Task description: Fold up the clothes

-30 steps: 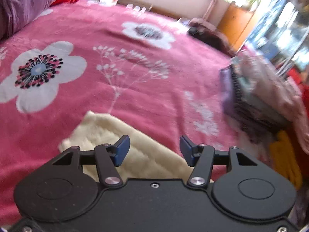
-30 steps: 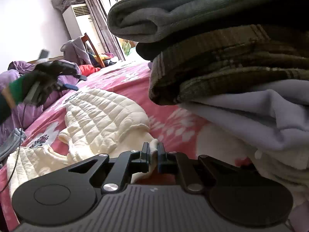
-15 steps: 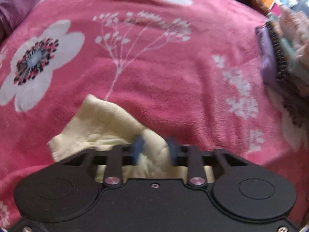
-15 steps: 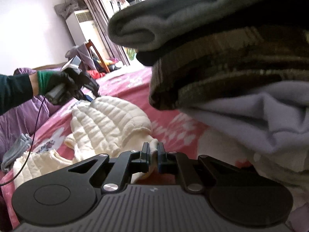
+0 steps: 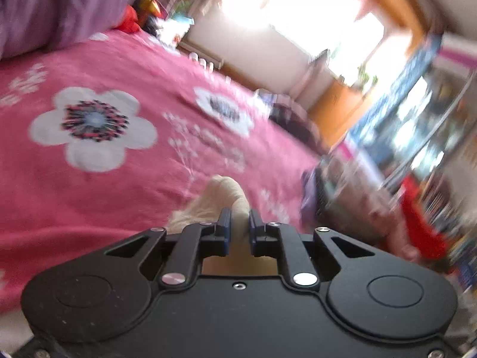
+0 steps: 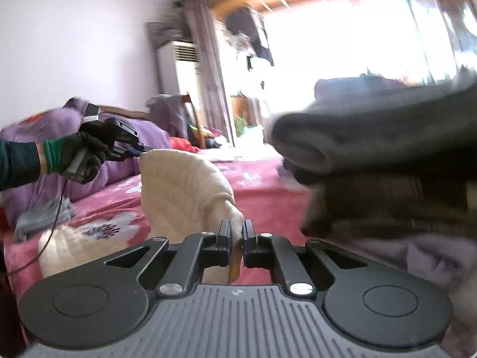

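1. Cream quilted garment (image 6: 182, 185) was pinched at two edges and hung lifted above the pink bed cover (image 5: 98, 191), its lower part trailing on the bed.
2. Left gripper (image 5: 237, 219): blue pads clamped on a cream fold, cloth bulging up between them. Right gripper (image 6: 236, 232): jaws near-shut, cream edge pinched between.
3. Right-wrist view showed the left gripper held in a dark glove w/ green cuff (image 6: 74, 155), nipping the garment's top corner.
4. Step, my read: lifting to spread before a fold. To do it well: keep both nips tight, pull apart evenly so the span goes taut, match heights, then lay flat w/o dragging.
5. Risk: the thick padding could slip from a shallow bite; the grip looked close to the edge.
6. Material: puffy, stitched in ribs, soft and limp, probably holds a crease poorly.
7. Cover was fleecy w/ white flowers. Folded stack (image 6: 387, 161) sat just beside the right gripper: grey knit on top, dark plaid, pale lilac under. Left view was motion-blurred.
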`<state>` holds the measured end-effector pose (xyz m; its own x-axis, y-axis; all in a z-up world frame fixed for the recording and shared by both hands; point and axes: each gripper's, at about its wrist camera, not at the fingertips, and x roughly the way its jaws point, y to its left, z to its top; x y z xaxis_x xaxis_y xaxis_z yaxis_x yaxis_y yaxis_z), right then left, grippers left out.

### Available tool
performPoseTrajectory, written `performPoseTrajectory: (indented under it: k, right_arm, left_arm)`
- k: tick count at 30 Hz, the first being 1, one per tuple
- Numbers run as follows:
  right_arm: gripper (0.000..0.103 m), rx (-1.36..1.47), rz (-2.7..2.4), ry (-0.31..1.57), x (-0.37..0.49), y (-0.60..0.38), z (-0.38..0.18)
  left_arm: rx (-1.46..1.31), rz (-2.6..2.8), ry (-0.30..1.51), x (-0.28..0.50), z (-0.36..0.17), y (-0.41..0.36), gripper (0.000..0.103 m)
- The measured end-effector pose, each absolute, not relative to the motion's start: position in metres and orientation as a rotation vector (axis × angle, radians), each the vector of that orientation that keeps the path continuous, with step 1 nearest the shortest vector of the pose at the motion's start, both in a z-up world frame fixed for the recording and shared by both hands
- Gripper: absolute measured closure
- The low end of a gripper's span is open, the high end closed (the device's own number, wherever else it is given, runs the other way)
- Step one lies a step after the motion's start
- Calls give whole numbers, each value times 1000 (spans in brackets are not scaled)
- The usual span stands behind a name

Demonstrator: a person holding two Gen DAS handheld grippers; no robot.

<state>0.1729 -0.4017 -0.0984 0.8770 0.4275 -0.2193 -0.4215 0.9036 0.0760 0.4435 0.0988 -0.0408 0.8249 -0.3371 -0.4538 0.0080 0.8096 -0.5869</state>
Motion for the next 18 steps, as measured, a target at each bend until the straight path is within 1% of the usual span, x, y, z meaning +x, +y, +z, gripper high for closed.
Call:
performPoseTrajectory:
  k: [3, 7, 10, 12, 16, 17, 18]
  right_arm:
    - [95, -80, 471, 205, 152, -384, -91]
    - [95, -236, 520, 217, 125, -356, -96]
    - [95, -358, 564, 262, 105, -332, -110]
    - [95, -461, 580, 306, 89, -313, -121]
    - [95, -598, 585, 372, 76, -284, -138]
    - [95, -602, 574, 382, 75, -282, -139]
    - [95, -606, 558, 391, 74, -277, -141]
  left_arm:
    - [-692, -198, 473, 391, -42, 135, 94]
    - [-768, -192, 337, 305, -52, 175, 94]
    - [-737, -167, 270, 245, -74, 197, 94]
    - [-722, -121, 286, 212, -99, 211, 94]
    - [-839, 1, 454, 180, -156, 237, 94]
    - [-850, 14, 491, 180, -158, 242, 92]
    - [-857, 13, 494, 180, -157, 245, 78]
